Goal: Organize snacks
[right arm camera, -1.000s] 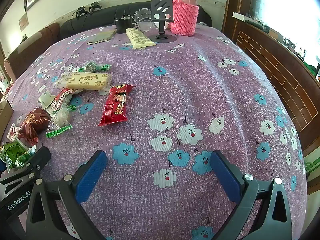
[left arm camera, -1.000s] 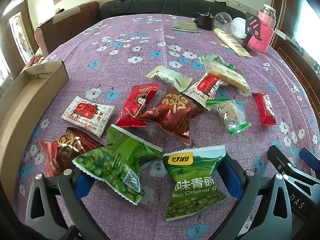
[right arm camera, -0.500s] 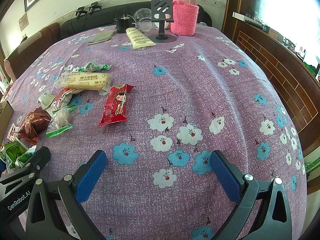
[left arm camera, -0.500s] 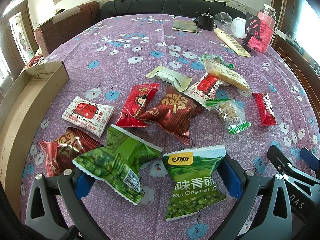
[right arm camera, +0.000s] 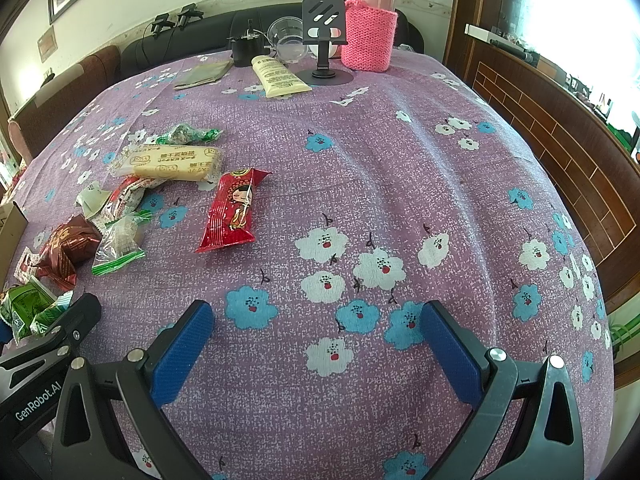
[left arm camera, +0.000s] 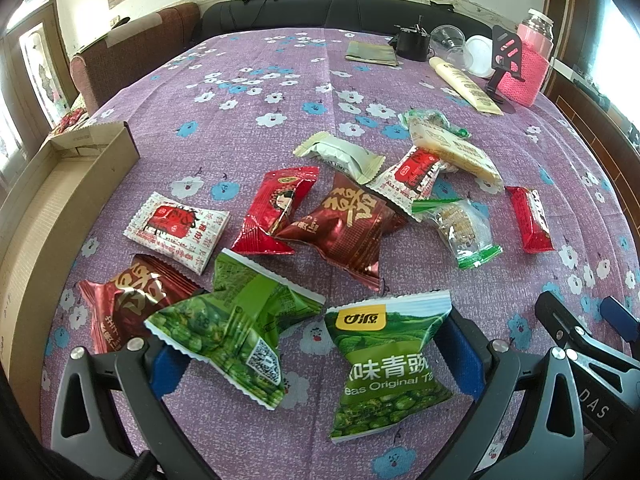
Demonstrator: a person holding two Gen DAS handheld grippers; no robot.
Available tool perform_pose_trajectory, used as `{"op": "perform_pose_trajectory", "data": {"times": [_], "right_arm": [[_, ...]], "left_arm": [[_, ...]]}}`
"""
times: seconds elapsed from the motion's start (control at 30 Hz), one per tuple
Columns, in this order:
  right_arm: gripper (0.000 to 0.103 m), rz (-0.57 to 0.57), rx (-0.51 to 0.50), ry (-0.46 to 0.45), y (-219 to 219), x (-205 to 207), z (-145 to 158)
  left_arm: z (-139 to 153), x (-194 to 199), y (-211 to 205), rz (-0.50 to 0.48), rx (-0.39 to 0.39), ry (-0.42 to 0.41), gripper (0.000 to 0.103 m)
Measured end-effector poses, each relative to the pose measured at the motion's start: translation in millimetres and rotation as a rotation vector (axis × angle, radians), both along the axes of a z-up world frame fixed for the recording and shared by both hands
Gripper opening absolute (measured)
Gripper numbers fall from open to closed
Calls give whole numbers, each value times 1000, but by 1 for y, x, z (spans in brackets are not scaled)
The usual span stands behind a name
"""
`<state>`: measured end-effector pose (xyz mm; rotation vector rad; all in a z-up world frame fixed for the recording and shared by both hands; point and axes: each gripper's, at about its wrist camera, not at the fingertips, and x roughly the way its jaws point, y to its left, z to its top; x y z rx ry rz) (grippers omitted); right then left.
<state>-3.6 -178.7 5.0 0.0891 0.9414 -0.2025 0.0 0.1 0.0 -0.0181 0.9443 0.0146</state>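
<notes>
Left wrist view, left to right: open cardboard box [left arm camera: 60,200] along the left edge of the frame, on the purple floral tablecloth [left arm camera: 280,92] covering the surface. Snack packets lie scattered mid-frame: white-and-red packet [left arm camera: 176,230], dark red foil packet [left arm camera: 132,304] at lower left, crumpled green pea packet [left arm camera: 236,328] overlapping it, bright red packet [left arm camera: 276,210], second dark red foil packet [left arm camera: 348,228], pale green wrapper [left arm camera: 340,156], clear biscuit packet with green ends [left arm camera: 464,228], red bar [left arm camera: 530,218] at right. Left gripper [left arm camera: 312,356] spread wide, low over the cloth; flat green pea packet [left arm camera: 384,364] lies between its blue pads, right pad close beside the packet, contact not discernible. Right wrist view: right gripper [right arm camera: 316,344] also spread wide, nothing between the pads, over bare cloth at lower centre. Red cartoon-print packet [right arm camera: 232,208] lies centre-left, yellow biscuit bar [right arm camera: 176,164] above it. Cream tube [right arm camera: 280,78], black phone stand [right arm camera: 324,40] and pink knit-sleeved flask [right arm camera: 370,28] stand at upper centre.
</notes>
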Motion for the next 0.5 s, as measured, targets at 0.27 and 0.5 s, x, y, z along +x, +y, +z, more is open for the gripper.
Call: {"op": "perform_pose_trajectory", "data": {"times": [0.27, 0.5], "right_arm": [[103, 9, 5, 13, 0, 0, -1], [103, 19, 10, 31, -2, 3, -1]], "left_arm": [[0, 5, -1, 2, 1, 18, 103], [0, 7, -1, -25, 2, 48, 103]]}}
